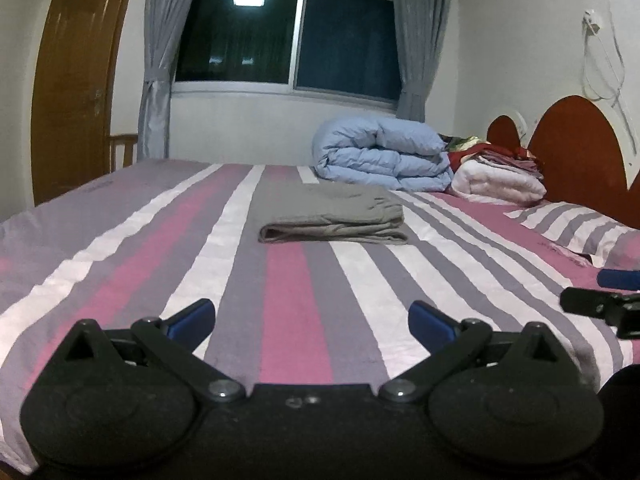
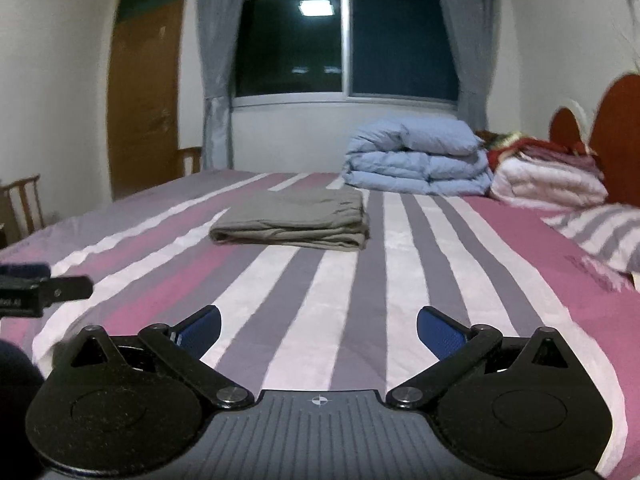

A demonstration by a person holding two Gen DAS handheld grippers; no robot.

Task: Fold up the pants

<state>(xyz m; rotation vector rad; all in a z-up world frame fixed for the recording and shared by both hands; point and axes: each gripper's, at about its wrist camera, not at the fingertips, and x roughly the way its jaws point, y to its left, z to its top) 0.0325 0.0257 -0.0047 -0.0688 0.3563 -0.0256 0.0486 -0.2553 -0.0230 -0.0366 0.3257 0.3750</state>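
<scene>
Nearest my cameras, the left gripper (image 1: pixel 311 320) stood with its blue-padded fingers spread wide and nothing between them; the right gripper (image 2: pixel 319 326) was likewise spread and empty. Both hovered low over the near part of the striped bedspread (image 1: pixel 288 300), side by side, each one's tip showing at the edge of the other's view. On the left one's black body, seen from the right wrist, I could make out small white lettering, too blurred to read. Bare striped cloth lay between the grippers and the grey pants (image 1: pixel 332 212), which rested folded in a flat stack mid-bed, well apart from both grippers and with bedspread showing all round. A striped pillow (image 1: pixel 576 228) lay to the right. Beyond the pants, near the far edge, sat a folded blue quilt (image 1: pixel 384 152), just beside a pile of white and red bedding (image 1: pixel 500 180) against the red headboard (image 1: pixel 576 148). A dark window (image 1: pixel 288 36) and wooden door (image 1: pixel 76 88) closed the background.
</scene>
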